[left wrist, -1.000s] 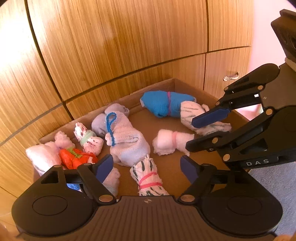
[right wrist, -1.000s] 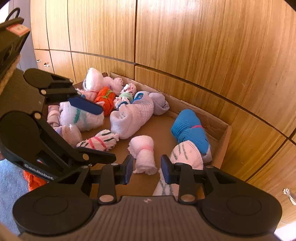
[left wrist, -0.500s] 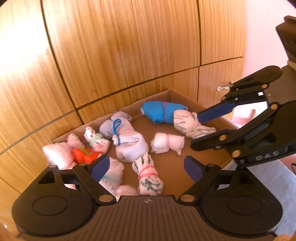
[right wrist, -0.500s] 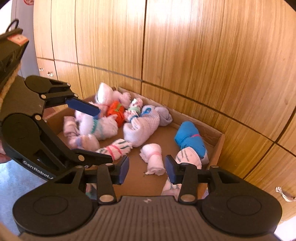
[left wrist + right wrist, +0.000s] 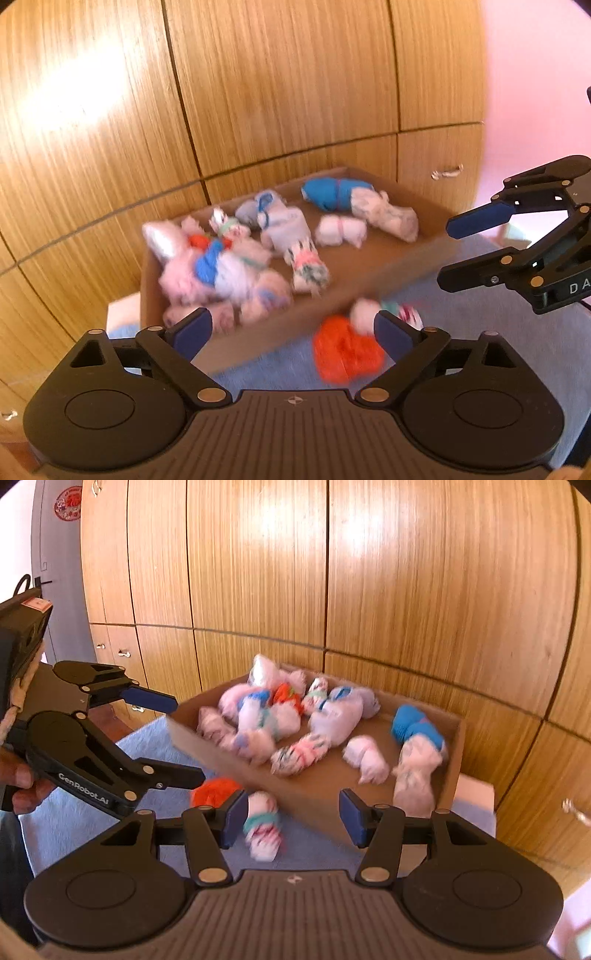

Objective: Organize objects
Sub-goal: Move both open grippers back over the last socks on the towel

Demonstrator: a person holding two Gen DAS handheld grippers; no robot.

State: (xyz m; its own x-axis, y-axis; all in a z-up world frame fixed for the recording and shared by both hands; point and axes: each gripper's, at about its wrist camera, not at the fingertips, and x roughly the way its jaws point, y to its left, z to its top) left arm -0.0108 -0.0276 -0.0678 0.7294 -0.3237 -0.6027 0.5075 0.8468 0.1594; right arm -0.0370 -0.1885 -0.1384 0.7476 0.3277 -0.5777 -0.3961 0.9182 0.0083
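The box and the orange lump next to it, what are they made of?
The box looks like plain brown cardboard: matt, thin flat walls with raw edges. The orange lump on the blue cloth seems to be soft knitted fabric, probably a rolled sock, fuzzy and crumpled. The picture is blurred, so the weave cannot be made out.

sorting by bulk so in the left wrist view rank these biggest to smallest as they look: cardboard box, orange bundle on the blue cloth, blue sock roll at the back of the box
1. cardboard box, by far the largest.
2. orange bundle.
3. blue sock roll.

The orange bundle lies nearer the camera and the frame is blurred, so its lead over the blue roll is unsure.
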